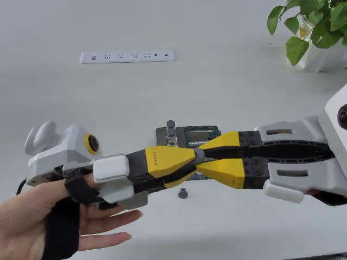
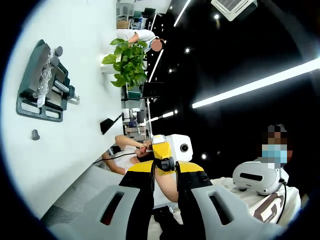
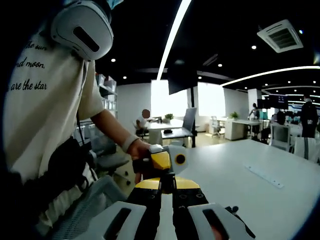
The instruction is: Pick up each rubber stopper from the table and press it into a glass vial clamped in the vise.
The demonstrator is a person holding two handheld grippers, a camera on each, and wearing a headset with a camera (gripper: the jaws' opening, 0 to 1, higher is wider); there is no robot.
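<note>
hand up front with left tool nosed tip to tip against right tool, both pinched shut and empty, above vise; rubber stopper loose on tabletop just in front, likely light, springy, best squeezed across its sides.

The room is an open office with a black ceiling. Above the right gripper a long light strip runs away from it, and up to its right sits a square air vent. Far ahead of its tips a bright window glows behind a desk and an office chair. To its right lies the white table. To the left of the left gripper the table carries a potted plant, and to that gripper's upper right more light strips cross the ceiling. In the head view a white power strip lies well beyond both grippers.
</note>
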